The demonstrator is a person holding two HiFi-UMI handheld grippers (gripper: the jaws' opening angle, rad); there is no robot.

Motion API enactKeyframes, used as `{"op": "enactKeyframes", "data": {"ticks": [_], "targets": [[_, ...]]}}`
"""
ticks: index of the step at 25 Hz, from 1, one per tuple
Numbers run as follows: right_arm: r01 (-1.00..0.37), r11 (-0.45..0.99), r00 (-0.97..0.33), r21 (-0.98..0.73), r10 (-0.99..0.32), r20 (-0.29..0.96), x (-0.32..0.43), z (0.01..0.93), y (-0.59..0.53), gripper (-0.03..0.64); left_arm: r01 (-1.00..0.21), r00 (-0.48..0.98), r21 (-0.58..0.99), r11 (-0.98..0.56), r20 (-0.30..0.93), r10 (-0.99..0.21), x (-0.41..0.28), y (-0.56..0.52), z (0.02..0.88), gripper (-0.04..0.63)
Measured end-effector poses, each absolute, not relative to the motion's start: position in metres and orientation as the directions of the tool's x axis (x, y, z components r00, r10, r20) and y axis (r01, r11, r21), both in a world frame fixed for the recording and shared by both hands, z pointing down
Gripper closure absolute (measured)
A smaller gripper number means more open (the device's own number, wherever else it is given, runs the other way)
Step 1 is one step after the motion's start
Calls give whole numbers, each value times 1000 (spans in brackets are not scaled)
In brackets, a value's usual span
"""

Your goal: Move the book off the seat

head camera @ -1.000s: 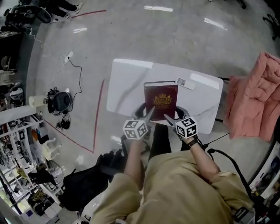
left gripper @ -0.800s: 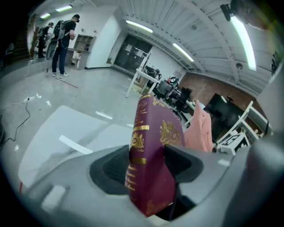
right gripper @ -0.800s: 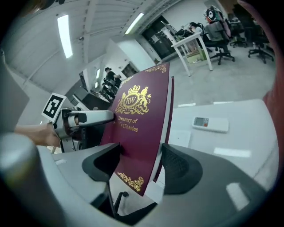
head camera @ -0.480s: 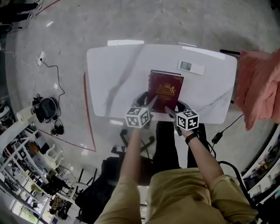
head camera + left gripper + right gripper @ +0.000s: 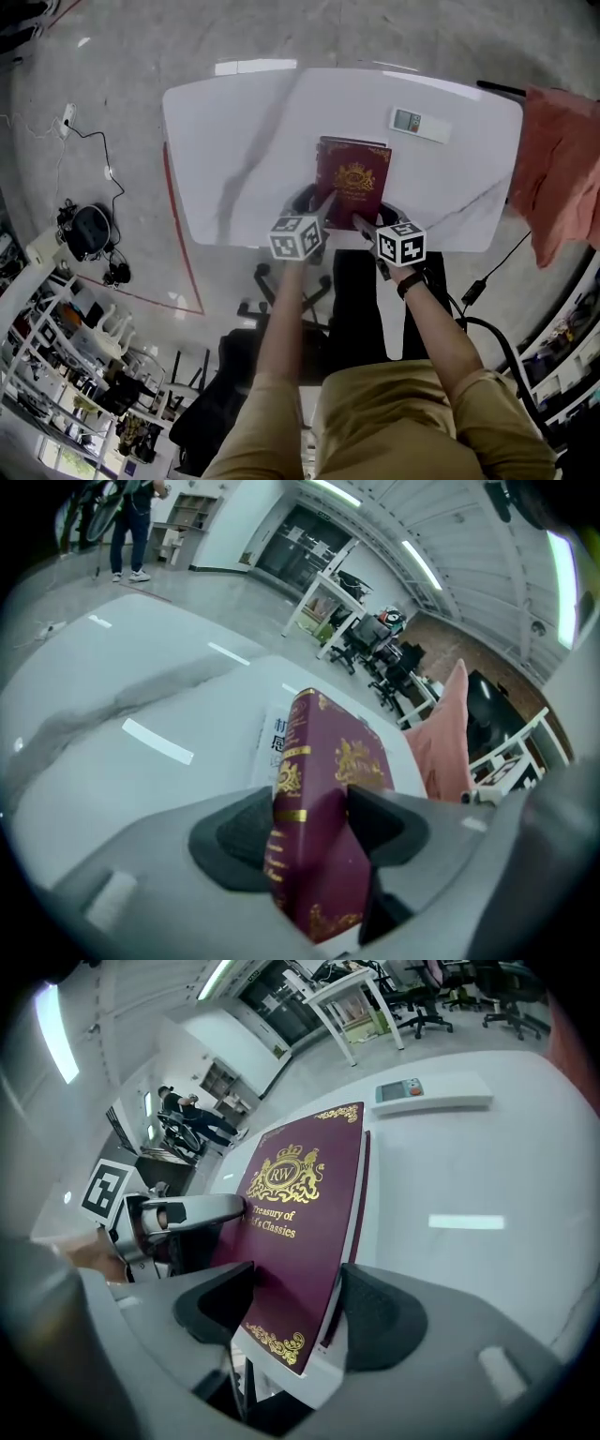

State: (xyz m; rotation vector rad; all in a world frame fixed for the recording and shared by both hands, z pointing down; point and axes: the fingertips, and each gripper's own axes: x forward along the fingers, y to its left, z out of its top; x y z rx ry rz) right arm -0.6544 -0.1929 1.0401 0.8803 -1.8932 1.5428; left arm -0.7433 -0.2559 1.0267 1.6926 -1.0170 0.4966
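Observation:
A maroon hardcover book (image 5: 352, 181) with a gold crest lies flat over the near part of the white table (image 5: 234, 131). Its near end reaches the table's front edge. My left gripper (image 5: 320, 215) is shut on the book's near left corner, with the spine (image 5: 292, 808) standing between the dark pads (image 5: 246, 832). My right gripper (image 5: 362, 225) is shut on the near right corner, and the cover (image 5: 298, 1199) runs between its pads (image 5: 380, 1321). Whether the book rests on the tabletop or hangs just above it I cannot tell.
A white remote control (image 5: 419, 125) lies on the table beyond the book, to the right. A pink cloth (image 5: 560, 173) hangs at the table's right end. A chair's wheeled base (image 5: 291, 298) stands under the front edge, with cables and clutter on the floor at left.
The book has travelled forward with both grippers, from the table's front edge to farther over the tabletop. Both grips are unchanged.

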Motion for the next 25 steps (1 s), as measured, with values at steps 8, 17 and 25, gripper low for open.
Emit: {"op": "enactKeyframes", "data": {"ticks": [8,17,25], "targets": [[-732,288,-656,-617,-55,753,-655,1029,-187,245,-883,460,466,-66,825,-328,-749,-241,1028,262],[-741,315,-664,-593,-212,717,-606,897,-261,313,-867,498,437,-237,766,-407,-729,-273,878,264],[-705,472,-709,-530,-454,539,-585,687,-308,408,-877,477,383,-290,616,-627,-701,-284,679,350]]}}
